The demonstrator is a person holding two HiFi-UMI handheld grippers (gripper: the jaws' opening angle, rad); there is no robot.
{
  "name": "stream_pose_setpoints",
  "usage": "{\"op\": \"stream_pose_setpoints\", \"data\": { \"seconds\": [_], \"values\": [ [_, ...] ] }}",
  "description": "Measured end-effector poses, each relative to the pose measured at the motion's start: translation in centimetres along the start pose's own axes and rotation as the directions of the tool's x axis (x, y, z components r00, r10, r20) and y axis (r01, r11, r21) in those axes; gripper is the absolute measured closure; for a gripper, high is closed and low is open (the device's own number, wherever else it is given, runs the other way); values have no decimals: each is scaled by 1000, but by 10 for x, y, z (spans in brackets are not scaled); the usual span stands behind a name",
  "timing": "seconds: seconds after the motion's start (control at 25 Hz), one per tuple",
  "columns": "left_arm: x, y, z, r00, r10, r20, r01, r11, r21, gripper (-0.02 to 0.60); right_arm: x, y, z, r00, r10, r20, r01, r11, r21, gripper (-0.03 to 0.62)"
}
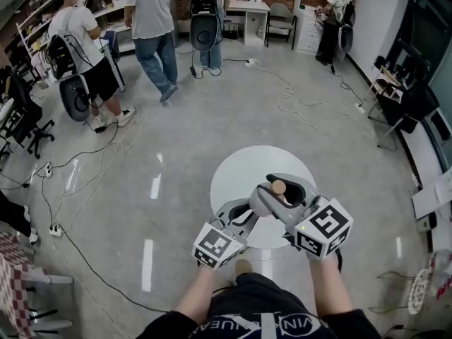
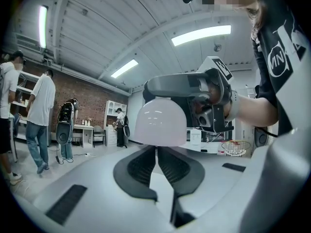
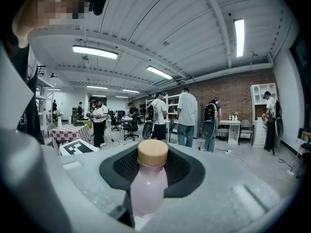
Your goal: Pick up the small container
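Above the round white counter [image 1: 233, 171], in front of the person: one small container [image 3: 148, 188], a pale pinkish bottle with a light wooden cap [image 3: 152, 153].

Holder: right claw [image 3: 150, 176], clenched on the bottle's body, with a dark ribbed pad on each side. The cap projects past the jaw tips.

Position: the bottle appears lifted clear of the counter. The left gripper view shows its rounded underside with nothing touching it.

Second item: left claw [image 2: 156, 152], jaws drawn together with nothing between them. Its tips sit just below the bottle's base, and contact cannot be told.

Surroundings: open workshop floor with trailing cables [image 1: 296, 97]; several people [image 1: 152, 20] stand well apart from the counter.

Step in hand, as judged: the pick-up itself looks done and the item is being held aloft.

Next move calls for: an even squeeze from the right claw, since the smooth, tapering body could slip along the pads. The bottle should be kept level, and the left claw kept from knocking its base.
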State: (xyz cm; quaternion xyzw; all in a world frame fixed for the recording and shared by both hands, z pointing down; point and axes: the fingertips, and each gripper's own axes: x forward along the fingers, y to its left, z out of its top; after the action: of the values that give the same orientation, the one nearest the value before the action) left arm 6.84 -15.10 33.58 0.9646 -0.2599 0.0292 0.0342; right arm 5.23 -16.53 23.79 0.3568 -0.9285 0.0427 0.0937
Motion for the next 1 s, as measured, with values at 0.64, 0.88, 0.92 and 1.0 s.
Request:
{"op": "stream_pose_setpoints", "data": {
  "seconds": [0.64,0.88,0.92,1.0],
  "values": [
    [1,-2,-2,1000,-9,-6,9,1000,-12,561,-1,-1,-2,1000,-10,-8,10,1000,9,471],
    [2,-2,-6,1000,-13,-8,13,1000,-19,560,-1,-1,-5,1000,-9,-12,9,1000,10,471],
    [2,-2,-5,1000,-15,-5,15,1000,-20,560,0,-1,-5,1000,-9,-13,9,1000,10,471],
    [3,-1,-4,1000,-18,-4,18,1000,-21,560,1,-3,-5,1000,-8,-17,9,1000,9,471]
  ]
}}
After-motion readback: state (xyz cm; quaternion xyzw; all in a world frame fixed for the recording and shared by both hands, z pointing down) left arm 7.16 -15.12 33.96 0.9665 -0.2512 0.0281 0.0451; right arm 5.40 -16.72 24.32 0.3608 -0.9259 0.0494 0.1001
